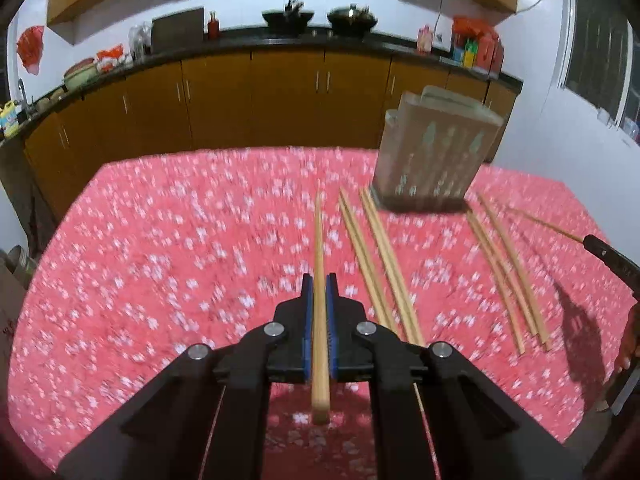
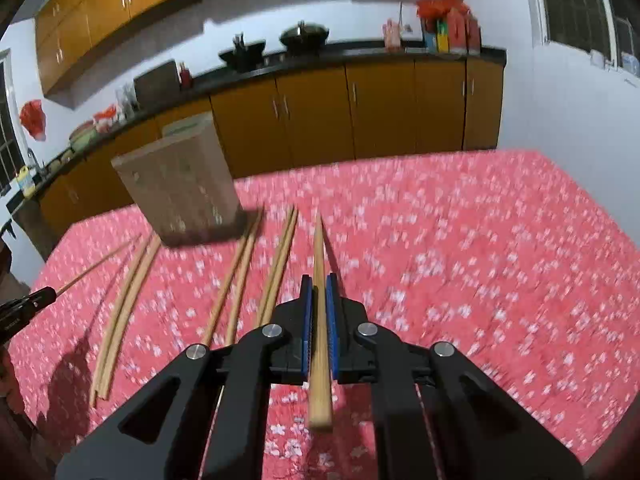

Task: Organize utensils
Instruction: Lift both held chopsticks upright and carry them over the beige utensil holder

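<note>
- A wooden chopstick sits clamped between the blue pads of the left hand-held gripper, pointing toward 12 o'clock above the bench.
- The right hand-held gripper is closed on a second chopstick, also aimed at 12 o'clock.
- In the left wrist view, two pairs of chopsticks lie on the pink flowered cloth at 1 o'clock of the gripper, and another pair lies further toward 3 o'clock.
- A perforated utensil holder stands upright on the bench at 1 o'clock, near the far ends of the loose chopsticks.
- Behind the bench runs a row of brown kitchen cabinets topped by two dark woks.
</note>
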